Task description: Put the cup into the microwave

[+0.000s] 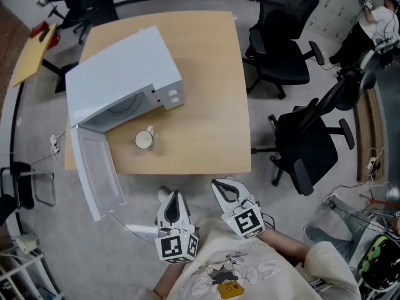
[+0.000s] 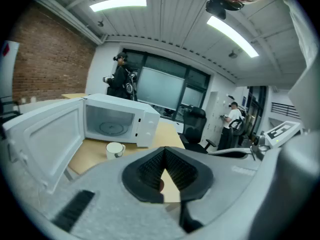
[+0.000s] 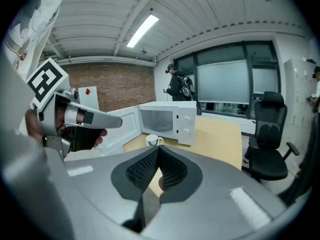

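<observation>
A white cup point(image 1: 144, 140) stands upright on the wooden table point(image 1: 206, 92), just in front of the white microwave point(image 1: 125, 74). The microwave's door point(image 1: 94, 174) hangs wide open past the table's near edge, and its cavity is empty. Both grippers hover near the person's body, short of the table's near edge. My left gripper point(image 1: 173, 197) is shut on nothing, and my right gripper point(image 1: 222, 185) is shut and empty too. In the left gripper view the cup point(image 2: 114, 149) sits beyond the closed left gripper point(image 2: 164, 151). The right gripper view shows the cup point(image 3: 152, 140) past the closed right gripper point(image 3: 157, 149).
Two black office chairs point(image 1: 281, 49) point(image 1: 312, 149) stand right of the table. A yellow board point(image 1: 31, 55) leans at the far left. A white cable point(image 1: 134, 230) trails on the floor by the door. A person point(image 2: 120, 79) stands by the far windows.
</observation>
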Available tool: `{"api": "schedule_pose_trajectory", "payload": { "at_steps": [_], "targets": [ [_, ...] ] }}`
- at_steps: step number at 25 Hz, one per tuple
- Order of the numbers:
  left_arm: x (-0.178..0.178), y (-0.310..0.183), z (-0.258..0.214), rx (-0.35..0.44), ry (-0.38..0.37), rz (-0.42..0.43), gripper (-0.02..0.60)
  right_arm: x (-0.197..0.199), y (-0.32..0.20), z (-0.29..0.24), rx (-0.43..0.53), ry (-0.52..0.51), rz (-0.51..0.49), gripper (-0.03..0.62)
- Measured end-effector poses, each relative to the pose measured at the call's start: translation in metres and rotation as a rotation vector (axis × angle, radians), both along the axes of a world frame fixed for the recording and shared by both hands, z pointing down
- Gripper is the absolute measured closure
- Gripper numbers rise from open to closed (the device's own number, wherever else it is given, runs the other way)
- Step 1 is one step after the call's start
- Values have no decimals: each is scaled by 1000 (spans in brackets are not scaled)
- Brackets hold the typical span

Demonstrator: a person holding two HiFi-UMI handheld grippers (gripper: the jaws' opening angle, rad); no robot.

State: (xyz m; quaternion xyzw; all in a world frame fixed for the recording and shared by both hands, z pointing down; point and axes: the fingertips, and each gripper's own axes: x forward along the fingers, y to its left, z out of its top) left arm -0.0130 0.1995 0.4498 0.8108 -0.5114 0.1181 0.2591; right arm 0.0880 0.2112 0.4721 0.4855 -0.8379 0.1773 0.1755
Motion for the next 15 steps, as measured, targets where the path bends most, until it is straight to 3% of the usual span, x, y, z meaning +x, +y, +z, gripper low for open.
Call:
{"api": "schedule_pose_trajectory", "payload": {
  "at_steps": [5, 10, 12, 15],
  "targets": [
    [42, 7, -11, 72, -9, -123, 577, 61, -1, 7, 4, 10, -95, 589],
    [49, 33, 3, 30, 21, -234, 577, 70, 10, -2, 76, 2, -185, 589],
    [57, 38, 4, 22, 16, -242, 577, 72, 13, -5, 100, 3, -225, 589],
    [65, 47, 0, 36, 6, -256, 577, 77, 23, 3, 11, -77, -225, 588]
  ]
}}
